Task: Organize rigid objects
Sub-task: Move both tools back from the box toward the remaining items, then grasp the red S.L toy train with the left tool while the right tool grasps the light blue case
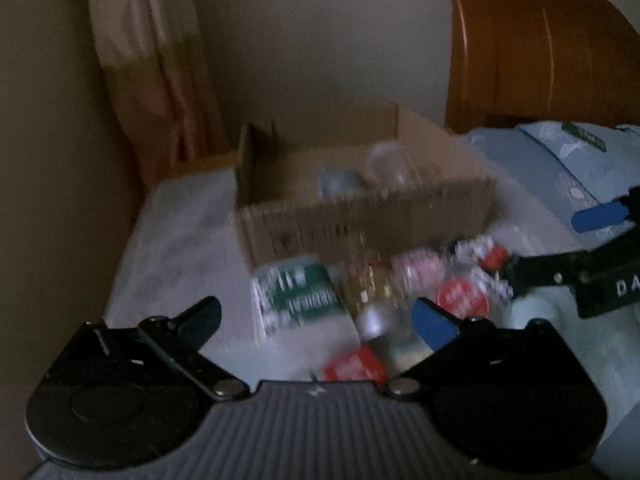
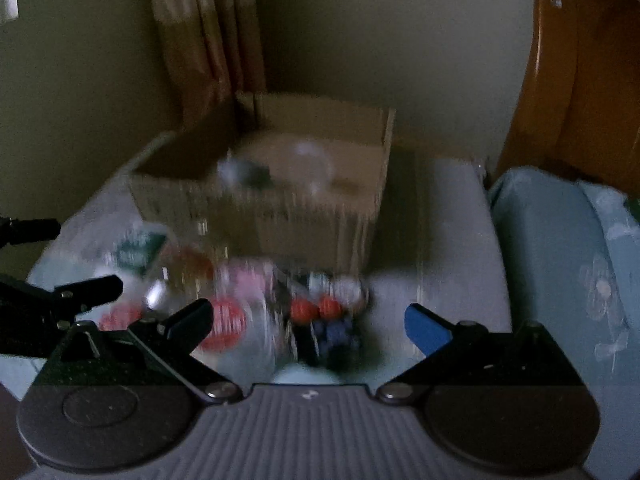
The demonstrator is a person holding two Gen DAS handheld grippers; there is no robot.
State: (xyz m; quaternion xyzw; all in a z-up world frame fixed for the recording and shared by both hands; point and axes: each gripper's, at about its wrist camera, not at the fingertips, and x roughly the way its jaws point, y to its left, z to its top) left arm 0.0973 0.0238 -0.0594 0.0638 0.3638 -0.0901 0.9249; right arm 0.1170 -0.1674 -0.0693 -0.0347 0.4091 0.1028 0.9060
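Note:
Both views are blurred. An open cardboard box stands on the bed, with a clear cup and a grey object inside; it also shows in the right wrist view. In front of it lies a pile of small objects: a green-and-white carton, a clear bottle, red-lidded jars and two small red balls. My left gripper is open and empty above the pile's left part. My right gripper is open and empty above the pile's right part.
The pale bed sheet meets a wall and a curtain on the left. A wooden headboard rises at the back right. A light blue pillow lies to the right of the box.

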